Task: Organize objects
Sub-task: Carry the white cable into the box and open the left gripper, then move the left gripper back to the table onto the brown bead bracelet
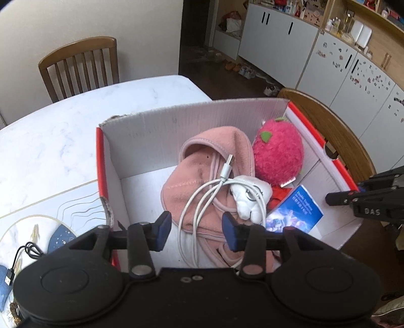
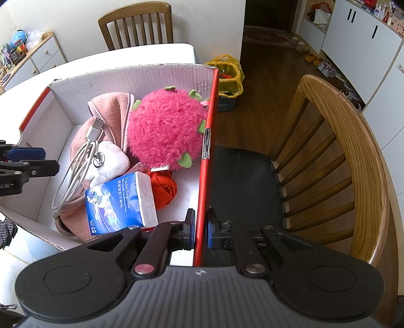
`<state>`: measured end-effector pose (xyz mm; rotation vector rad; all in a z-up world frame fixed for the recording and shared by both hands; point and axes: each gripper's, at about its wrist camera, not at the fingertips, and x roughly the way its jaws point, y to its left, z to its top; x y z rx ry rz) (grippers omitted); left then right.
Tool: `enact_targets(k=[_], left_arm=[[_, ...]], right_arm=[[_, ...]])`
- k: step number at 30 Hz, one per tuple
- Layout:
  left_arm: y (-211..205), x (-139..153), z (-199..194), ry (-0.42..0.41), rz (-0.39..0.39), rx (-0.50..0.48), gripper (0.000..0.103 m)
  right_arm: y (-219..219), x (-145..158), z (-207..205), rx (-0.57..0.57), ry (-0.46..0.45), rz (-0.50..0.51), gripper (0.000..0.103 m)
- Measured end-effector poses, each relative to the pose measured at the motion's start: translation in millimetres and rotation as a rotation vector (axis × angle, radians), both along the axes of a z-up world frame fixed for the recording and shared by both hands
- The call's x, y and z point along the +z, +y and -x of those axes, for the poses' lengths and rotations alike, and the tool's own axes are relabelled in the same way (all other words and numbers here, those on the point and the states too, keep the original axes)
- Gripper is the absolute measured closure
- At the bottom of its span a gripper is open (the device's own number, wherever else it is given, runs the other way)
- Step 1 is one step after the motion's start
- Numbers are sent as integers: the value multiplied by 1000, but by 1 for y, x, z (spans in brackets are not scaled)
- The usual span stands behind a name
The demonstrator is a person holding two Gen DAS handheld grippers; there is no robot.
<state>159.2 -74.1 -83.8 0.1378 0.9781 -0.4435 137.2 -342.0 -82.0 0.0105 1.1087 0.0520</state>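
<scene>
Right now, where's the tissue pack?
The tissue pack lies in the box, near its right wall, against the red yarn and below the pink plush.

Home dining room, wooden chairs (image 2: 353,156), marble table (image 1: 75,131), white cabinets (image 1: 277,43)

Daylight filled both views, soft and even, with no harsh glare. The marble surface (image 1: 75,121) was washed pale, nearly overexposed toward its far edge. The white inner wall of the box (image 1: 161,131) reflected light brightly, while the box floor beneath the pink cloth (image 1: 202,181) lay in mild shadow. The dark doorway (image 2: 267,20) stayed dim and murky. Fisheye distortion bent straight lines strongly near the borders: the cabinets (image 1: 353,75) curved and the chair back (image 2: 353,151) bowed. Focus was sharp centrally; far shelves appeared soft and smeared.
</scene>
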Motion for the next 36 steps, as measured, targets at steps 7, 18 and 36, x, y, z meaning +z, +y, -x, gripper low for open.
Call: enact_targets(k=[7,18,36], left_arm=[[6,17,9,-36,22,21,51],[22,36,22,-69,40,71,33],[98,46,28,-106,44,277,1]], right_arm=[[0,-1,0,0,2,2,94],[1,-1,1,2,5,10,94],[-1,0,2,-4,12,12,94]])
